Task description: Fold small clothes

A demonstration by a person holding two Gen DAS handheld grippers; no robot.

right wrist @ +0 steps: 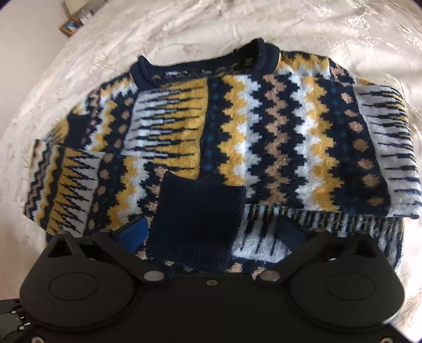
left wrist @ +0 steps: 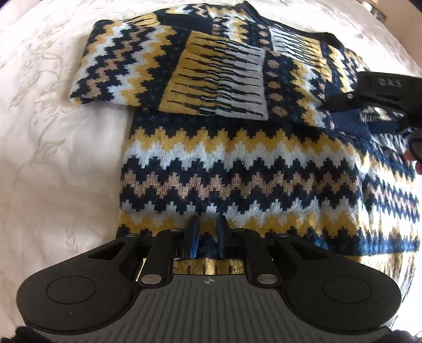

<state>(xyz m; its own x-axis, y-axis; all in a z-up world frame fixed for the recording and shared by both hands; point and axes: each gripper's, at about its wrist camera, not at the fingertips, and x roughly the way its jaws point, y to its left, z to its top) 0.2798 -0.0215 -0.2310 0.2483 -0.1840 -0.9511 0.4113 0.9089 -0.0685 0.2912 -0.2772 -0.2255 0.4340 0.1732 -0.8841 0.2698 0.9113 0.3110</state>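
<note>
A small knit sweater [left wrist: 224,168] with navy, yellow, white and tan zigzag bands lies on a cream bedspread [left wrist: 52,132]. A sleeve [left wrist: 168,66] is folded across its upper part. My left gripper [left wrist: 208,232] is shut on the sweater's bottom hem. In the right wrist view the sweater [right wrist: 237,137] lies with its navy collar [right wrist: 205,68] far from me. My right gripper [right wrist: 213,232] is open, its blue-padded fingers [right wrist: 137,229] spread wide around the near edge of the sweater. The right gripper also shows at the right edge of the left wrist view [left wrist: 382,105].
The cream embroidered bedspread [right wrist: 79,79] surrounds the sweater on all sides. A small shelf or box with items [right wrist: 73,23] stands beyond the bed at the top left of the right wrist view.
</note>
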